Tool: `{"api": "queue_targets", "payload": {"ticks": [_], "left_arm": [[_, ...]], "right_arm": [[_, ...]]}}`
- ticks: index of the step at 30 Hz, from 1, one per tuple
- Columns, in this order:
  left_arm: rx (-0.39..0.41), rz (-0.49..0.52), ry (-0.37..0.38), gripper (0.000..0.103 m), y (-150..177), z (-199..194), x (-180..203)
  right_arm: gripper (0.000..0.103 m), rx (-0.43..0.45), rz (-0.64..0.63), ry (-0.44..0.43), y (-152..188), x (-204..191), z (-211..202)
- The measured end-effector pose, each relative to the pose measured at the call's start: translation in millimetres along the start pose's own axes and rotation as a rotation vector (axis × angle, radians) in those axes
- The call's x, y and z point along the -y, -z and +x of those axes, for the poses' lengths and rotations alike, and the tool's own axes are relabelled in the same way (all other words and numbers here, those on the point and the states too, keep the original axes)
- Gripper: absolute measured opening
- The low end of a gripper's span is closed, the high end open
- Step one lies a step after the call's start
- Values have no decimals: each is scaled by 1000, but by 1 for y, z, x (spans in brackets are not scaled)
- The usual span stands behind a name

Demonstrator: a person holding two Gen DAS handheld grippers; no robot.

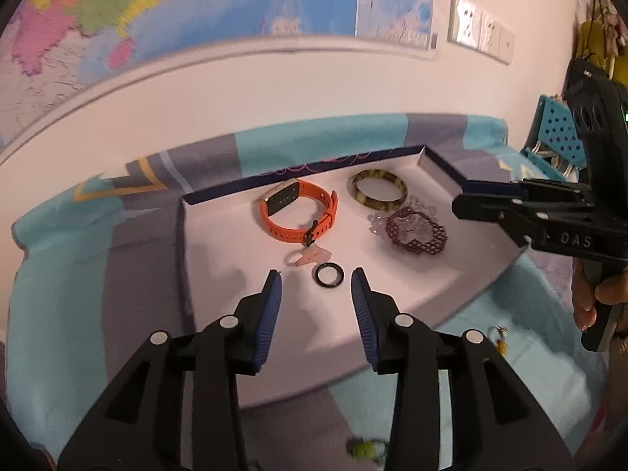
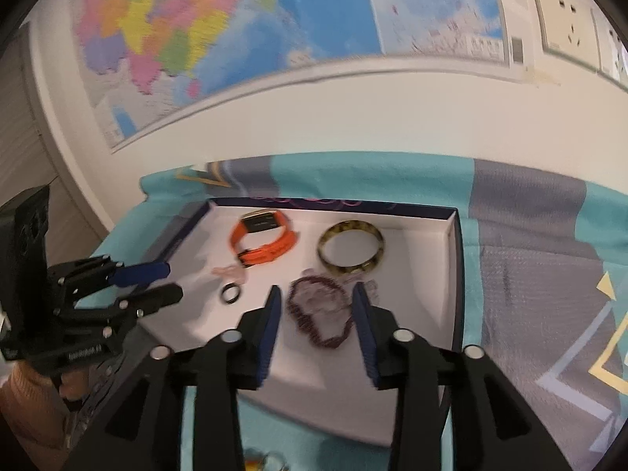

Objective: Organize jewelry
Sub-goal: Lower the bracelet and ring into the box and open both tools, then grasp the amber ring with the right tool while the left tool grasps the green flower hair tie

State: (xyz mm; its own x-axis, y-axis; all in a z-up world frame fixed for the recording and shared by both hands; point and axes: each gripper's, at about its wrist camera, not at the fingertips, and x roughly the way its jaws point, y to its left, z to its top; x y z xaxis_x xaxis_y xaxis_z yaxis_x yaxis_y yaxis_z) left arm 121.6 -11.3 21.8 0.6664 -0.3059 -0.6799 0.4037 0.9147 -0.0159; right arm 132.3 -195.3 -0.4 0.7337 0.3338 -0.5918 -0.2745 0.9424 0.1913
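Both grippers empty on my end. Left gripper (image 1: 316,288) has jaws partly open, nothing between the pads; the black ring (image 1: 329,275) lies flat on the tray floor just past the tips, not touched. Right gripper (image 2: 316,306) is the same: jaws partly open, framing the dark red beaded bracelet (image 2: 320,316) from above, pads clear of it. I read both pieces as set down, not held.

Everything sits inside the white tray (image 1: 219,243), laid out apart so each piece stays separate: orange watch (image 1: 298,212) at the back left, tortoiseshell bangle (image 1: 376,195) back right, beaded bracelet in front of the bangle, overlapping some clear pale beads (image 1: 376,219), and a small pink piece (image 1: 308,258) just beside the ring. Low dark-edged walls keep small items from rolling off.

The tray rests on a teal and grey patterned cloth (image 2: 530,235), soft and slightly rumpled. A few small items near the cloth's front edge are too blurred to identify. Behind: white wall, coloured map (image 2: 176,39), wall sockets (image 2: 565,15).
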Motion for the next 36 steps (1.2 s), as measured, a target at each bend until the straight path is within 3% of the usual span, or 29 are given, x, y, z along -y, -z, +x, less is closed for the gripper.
{"api": "queue_targets", "payload": {"ticks": [6, 10, 18, 32, 34, 36], "left_arm": [[35, -7, 7, 40, 21, -31, -4], [10, -20, 12, 41, 38, -35, -4], [-28, -36, 25, 43, 64, -37, -2], [-71, -7, 38, 46, 88, -36, 12], [-75, -12, 37, 46, 88, -35, 12], [-79, -15, 39, 46, 89, -34, 11]], "right_arm": [[42, -5, -41, -34, 22, -15, -26], [43, -36, -42, -56, 42, -22, -32], [43, -101, -43, -37, 75, -26, -34], [43, -162, -137, 12, 96, -53, -23], [40, -166, -152, 23, 96, -56, -20], [29, -174, -169, 31, 96, -58, -18]]}}
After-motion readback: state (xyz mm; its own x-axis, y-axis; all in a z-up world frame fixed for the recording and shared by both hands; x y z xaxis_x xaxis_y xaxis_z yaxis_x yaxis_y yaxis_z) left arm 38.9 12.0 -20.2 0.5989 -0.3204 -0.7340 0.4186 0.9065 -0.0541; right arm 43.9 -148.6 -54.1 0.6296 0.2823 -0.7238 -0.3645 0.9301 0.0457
